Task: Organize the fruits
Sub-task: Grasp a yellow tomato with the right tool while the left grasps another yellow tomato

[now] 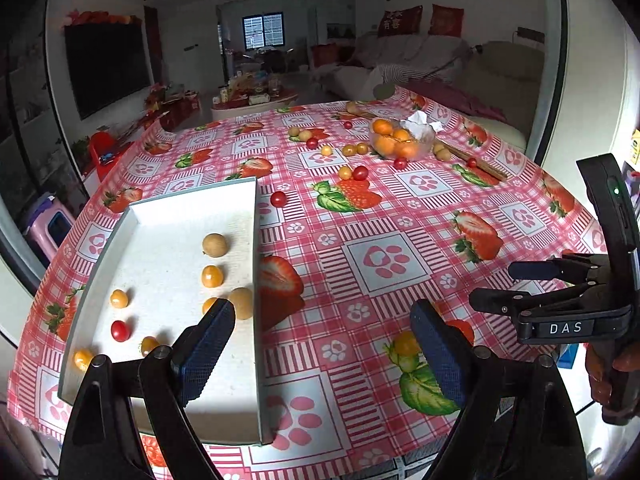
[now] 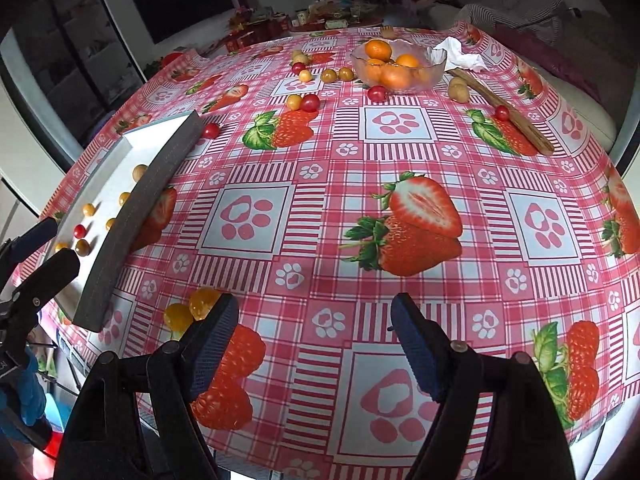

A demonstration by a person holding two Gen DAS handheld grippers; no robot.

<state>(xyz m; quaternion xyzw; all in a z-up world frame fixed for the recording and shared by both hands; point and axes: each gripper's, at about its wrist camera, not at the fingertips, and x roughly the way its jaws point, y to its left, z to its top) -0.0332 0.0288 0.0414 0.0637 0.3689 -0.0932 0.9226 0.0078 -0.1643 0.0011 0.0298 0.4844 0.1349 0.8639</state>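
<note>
Left wrist view: left gripper point(image 1: 322, 330) with blue-padded fingers spread wide, nothing between them, poised over the near right wall of the shallow white rectangular tray point(image 1: 255, 240). Inside the tray, a scatter of small round fruits: two tan longans point(image 1: 215, 245), several yellow-orange cherry tomatoes point(image 1: 212, 275) and one red cherry tomato point(image 1: 119, 331). Long axis of the tray running away from the camera, toward the far table edge. Just right of the tray, on the pink checked strawberry-print tablecloth point(image 1: 376, 220), a lone yellow cherry tomato point(image 1: 406, 343) partly hidden behind the right finger. Farther off, a clear glass bowl of oranges point(image 1: 400, 142) with loose red and yellow tomatoes and longans strewn around it. At the right edge, the right gripper point(image 1: 492, 286), seen side-on, apparently parted.

Right wrist view: right gripper point(image 2: 314, 322) likewise wide open and empty, low over the cloth. Shown here and not in the other view: two yellow tomatoes point(image 2: 179, 316), side by side, just left of and touching the line of the left finger, well short of the tray's grey outer wall point(image 2: 148, 208). Likely the nearest loose fruit, lying left and slightly ahead of these fingers, so a small leftward shift probably needed before closing. Similar reach for either hand; tray on the left hand's side. Most loose fruit far away by the bowl, so sorting seemingly well short of done.
</note>
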